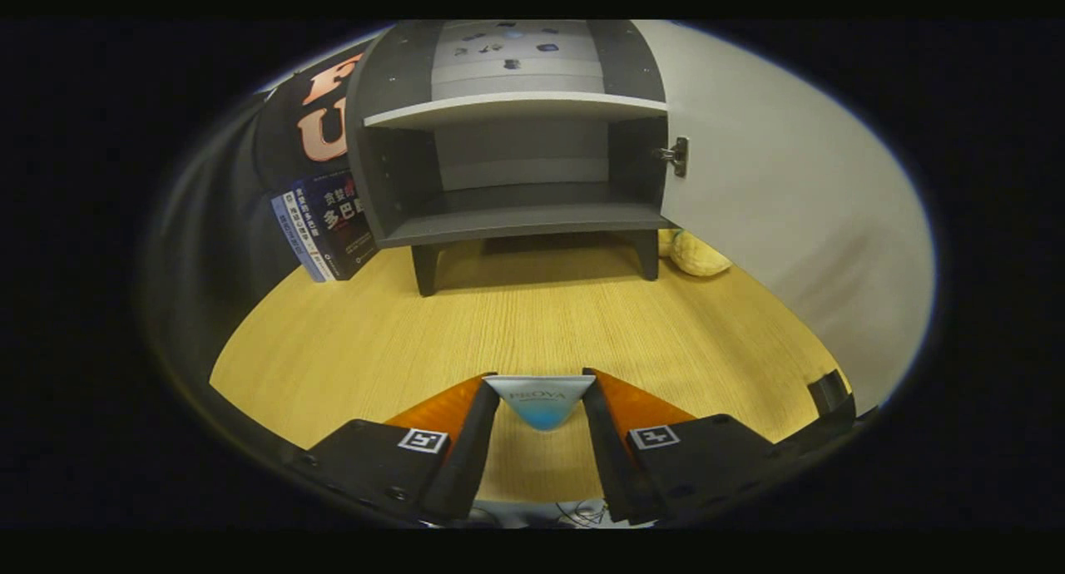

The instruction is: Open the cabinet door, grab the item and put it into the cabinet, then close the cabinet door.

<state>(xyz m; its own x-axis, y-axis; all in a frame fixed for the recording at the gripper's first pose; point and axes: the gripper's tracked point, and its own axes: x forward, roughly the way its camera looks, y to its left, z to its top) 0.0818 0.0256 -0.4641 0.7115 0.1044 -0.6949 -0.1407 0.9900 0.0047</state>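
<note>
Now tool (pixel 541 391) grips box (pixel 541 401) — cabinet (pixel 516 141) open

Small box (pixel 542 403): the word "PROVA" printed across its near face; the gripper (pixel 541 378) has both fingers pressed on its sides.
Book (pixel 343 222) beside the cabinet: Chinese title, large characters "多巴"; smaller print unreadable.
Finger markers (pixel 423 440): square black-and-white code tags, no letters.

The tool (pixel 541 399) grips a small blue-and-white box (pixel 542 401) between both fingers above the wooden bench (pixel 532 324), facing the open dark cabinet (pixel 512 158), its door (pixel 790 216) swung right, books (pixel 326 225) leaning left and a yellow plush toy (pixel 697 254) behind the door.
</note>
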